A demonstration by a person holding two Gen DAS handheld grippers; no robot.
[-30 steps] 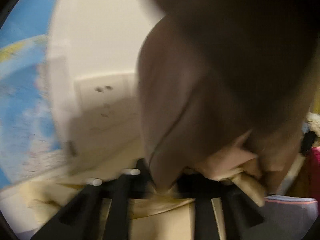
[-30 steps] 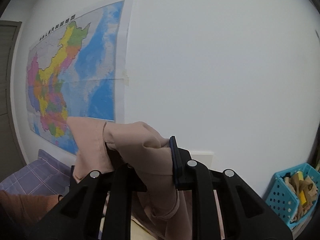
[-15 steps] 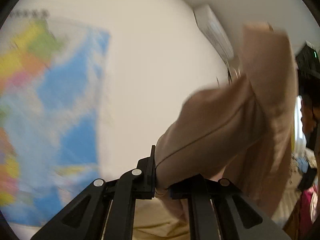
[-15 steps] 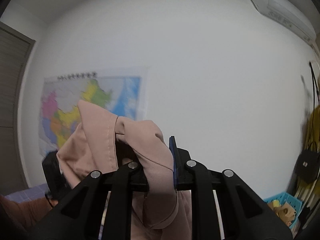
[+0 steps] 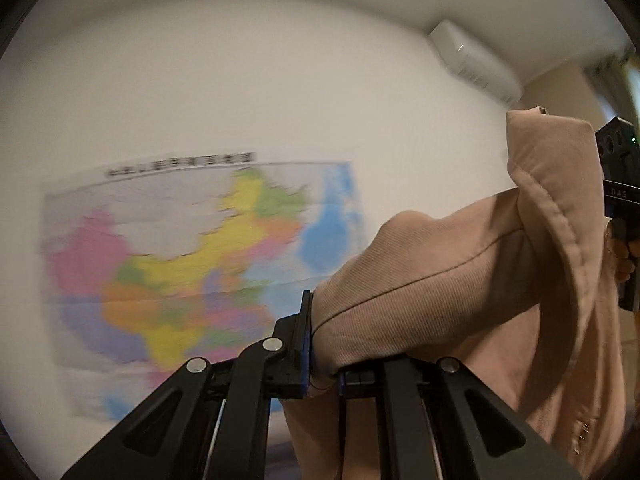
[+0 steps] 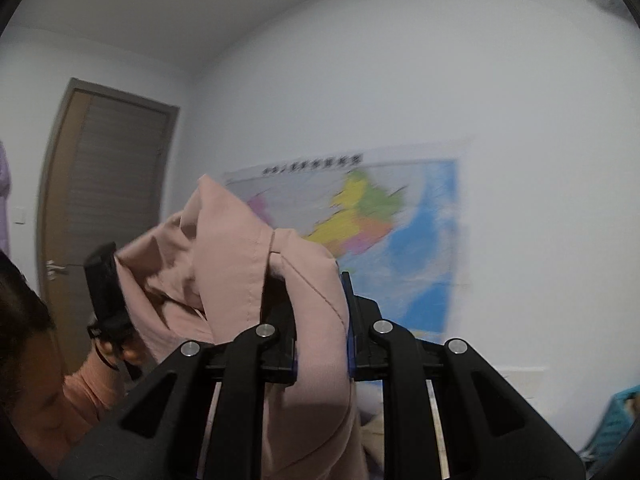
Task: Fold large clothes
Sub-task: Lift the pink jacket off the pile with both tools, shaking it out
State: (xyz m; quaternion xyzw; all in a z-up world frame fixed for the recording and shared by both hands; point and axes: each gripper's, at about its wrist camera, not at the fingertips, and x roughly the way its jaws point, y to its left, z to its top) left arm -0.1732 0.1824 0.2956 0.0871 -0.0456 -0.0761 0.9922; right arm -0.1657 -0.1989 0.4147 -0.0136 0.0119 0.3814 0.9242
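Both hands have swung up since a second ago, so the left gripper (image 5: 322, 344) and right gripper (image 6: 320, 320) fingers each pinch the dusty-pink ribbed fabric garment (image 5: 440, 288) aloft, probably to shake it flat.

A plain white wall (image 5: 248, 92) carries a large coloured map (image 5: 192, 264) with a line of dark print along its top edge, and high to the right, close under the ceiling (image 6: 120, 12), hangs a white air conditioner (image 5: 474, 62). In the right wrist view the same map (image 6: 384, 232) is seen, and on the adjoining wall to the left stands a closed brown door (image 6: 108, 216) with a metal handle (image 6: 54, 270) and a white switch (image 6: 19, 215) beside its frame. A blue perforated basket (image 6: 618, 416) shows at the lower right edge.
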